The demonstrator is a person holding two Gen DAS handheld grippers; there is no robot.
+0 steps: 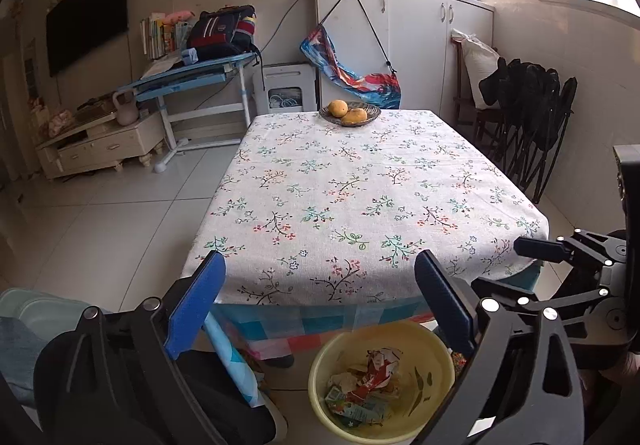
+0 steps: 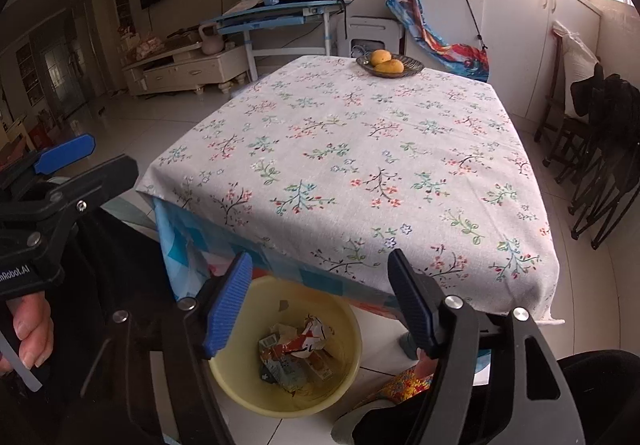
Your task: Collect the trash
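Both tools hang over the near edge of the counter point(image 1: 360, 197), above a yellow basin point(image 1: 332, 357) on the tiled floor.

Left tool point(image 1: 320, 305) — blue pads spread wide, nothing between them. The basin shows in the gap below. Right tool point(image 2: 320, 301) — pads also spread apart, nothing pinched; the basin sits just beneath them in the right wrist view.

Trash point(image 1: 368, 385) is in the basin: crumpled red-and-white wrapper, a greenish printed carton, some paper scraps, all piled at the bottom. Same pile shows in the right wrist view point(image 2: 300, 353).

The counter is covered by a floral tablecloth point(image 2: 360, 165) with a blue checked cloth under it hanging down at the near edge. No trash visible on top. At the far end is a dark fruit bowl point(image 1: 350, 113) with two yellow-orange fruits in it.

In the right wrist view, the left tool shows at the left edge, with the fingers point(image 2: 32, 333) of the person's hand on its handle.

Background — a blue desk point(image 1: 192, 77) with a backpack on it, a wall TV, white cabinets, and folded black chairs by the right wall.
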